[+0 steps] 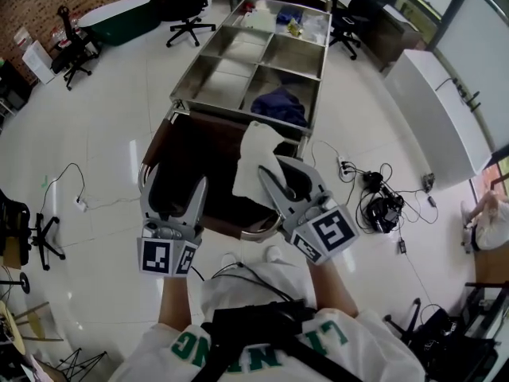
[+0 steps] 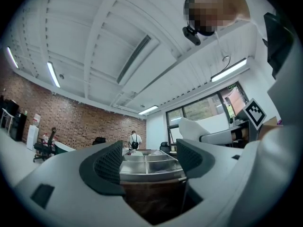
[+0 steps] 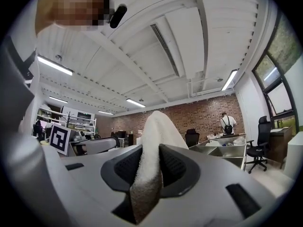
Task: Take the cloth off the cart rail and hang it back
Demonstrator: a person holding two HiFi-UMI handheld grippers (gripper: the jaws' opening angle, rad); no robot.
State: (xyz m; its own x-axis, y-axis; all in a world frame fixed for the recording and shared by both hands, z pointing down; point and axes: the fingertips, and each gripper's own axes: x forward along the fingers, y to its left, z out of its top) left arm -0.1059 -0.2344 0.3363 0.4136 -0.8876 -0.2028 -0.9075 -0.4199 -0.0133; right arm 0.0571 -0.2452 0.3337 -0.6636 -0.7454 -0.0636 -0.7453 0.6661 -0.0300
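A white cloth stands up over the near end of the steel cart, above the dark brown bag framed by the chrome rail. My right gripper is shut on the cloth. In the right gripper view the cloth is pinched between both pads and rises past the gripper. Whether it still touches the rail I cannot tell. My left gripper hangs open over the bag's left side. In the left gripper view the gripper holds nothing and faces the cart.
A dark blue cloth lies in a near cart compartment. Office chairs stand around the cart. Cables and a power strip lie on the floor at right, beside a white cabinet. A person stands beyond the cart's far end.
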